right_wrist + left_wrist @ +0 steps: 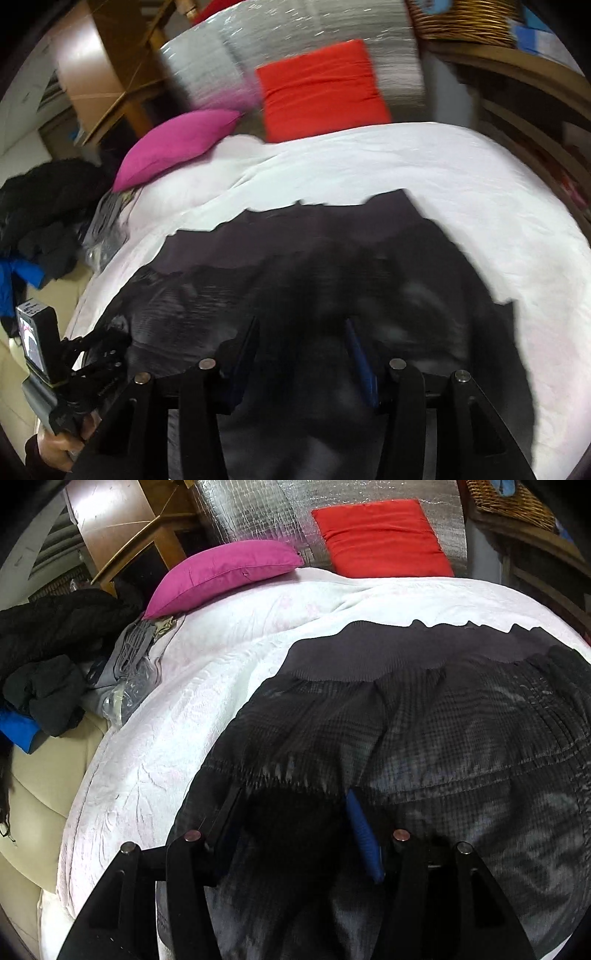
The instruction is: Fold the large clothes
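A large dark quilted jacket with a grey ribbed hem lies spread on a white bedspread. My left gripper hovers just above its near part with the jaws wide apart and nothing between them. In the right wrist view the same jacket lies under my right gripper, whose jaws are also wide apart and empty. The left gripper shows at the lower left of that view, over the jacket's left edge. The right view is blurred.
A magenta pillow and a red cushion lie at the far side of the bed. A heap of dark clothes and clear plastic bags sit at the left. A wooden chair and a wicker basket stand beyond.
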A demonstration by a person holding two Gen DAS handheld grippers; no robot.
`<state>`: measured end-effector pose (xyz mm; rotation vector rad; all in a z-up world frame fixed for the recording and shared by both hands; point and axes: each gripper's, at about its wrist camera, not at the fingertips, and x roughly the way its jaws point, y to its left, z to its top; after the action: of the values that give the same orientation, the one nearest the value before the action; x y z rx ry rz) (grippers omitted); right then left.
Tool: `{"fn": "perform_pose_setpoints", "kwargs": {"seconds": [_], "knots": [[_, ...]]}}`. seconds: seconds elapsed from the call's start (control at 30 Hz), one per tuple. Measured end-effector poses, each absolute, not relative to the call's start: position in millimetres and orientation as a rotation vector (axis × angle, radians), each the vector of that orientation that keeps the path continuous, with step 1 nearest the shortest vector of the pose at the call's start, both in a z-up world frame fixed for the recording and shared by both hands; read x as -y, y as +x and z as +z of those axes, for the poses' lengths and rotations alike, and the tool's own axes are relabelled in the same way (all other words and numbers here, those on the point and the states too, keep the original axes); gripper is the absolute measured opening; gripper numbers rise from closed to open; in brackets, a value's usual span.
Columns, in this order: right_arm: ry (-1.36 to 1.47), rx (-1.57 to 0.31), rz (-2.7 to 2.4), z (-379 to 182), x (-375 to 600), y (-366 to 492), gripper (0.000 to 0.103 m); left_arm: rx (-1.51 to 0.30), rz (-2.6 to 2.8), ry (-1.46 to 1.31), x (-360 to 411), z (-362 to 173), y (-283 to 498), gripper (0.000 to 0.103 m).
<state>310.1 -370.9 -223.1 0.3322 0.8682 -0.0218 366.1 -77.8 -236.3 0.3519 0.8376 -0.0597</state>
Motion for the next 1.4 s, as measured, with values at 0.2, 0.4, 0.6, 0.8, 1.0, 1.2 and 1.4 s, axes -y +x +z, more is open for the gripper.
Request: {"fn": "perform_pose_setpoints", "kwargs": {"seconds": [0.2,0.4,0.6,0.8,1.0,1.2,1.4], "knots": [[0.281,-1.006,-0.041,-261.0,349.9,349.3,0.067,-0.815,-0.075,0.362,76.0,-237.9,366.9,0.062],[0.289,-1.029,-0.068,-265.9,349.1,358.9,0.067,-0.799,-0.103,0.352,67.9,-239.3,366.4,0.069],[0.277,-0.912,-0.062,-233.8,350.6,341.2,0.067,-0.787,-0.113,0.347,62.1,-239.2,364.0,0.074],[0.258,-0.961,-0.065,-238.2,346.2,336.8,0.067,-0.783,-0.109,0.345,62.5,-240.1,362.7,0.074],[0.24,-1.054,-0.079,-269.0,343.0,351.4,0.067,-0.782,-0.104,0.345,63.2,-241.9,362.6,0.077],[0.243,-1.01,-0.07,-251.8,350.6,339.9,0.066,-0.799,-0.112,0.32,58.2,-239.2,365.3,0.077],[0.268,-0.921,-0.17,-227.3,386.5,305.1,0.066,-0.831,-0.097,0.168,26.3,-217.9,361.2,0.077]]}}
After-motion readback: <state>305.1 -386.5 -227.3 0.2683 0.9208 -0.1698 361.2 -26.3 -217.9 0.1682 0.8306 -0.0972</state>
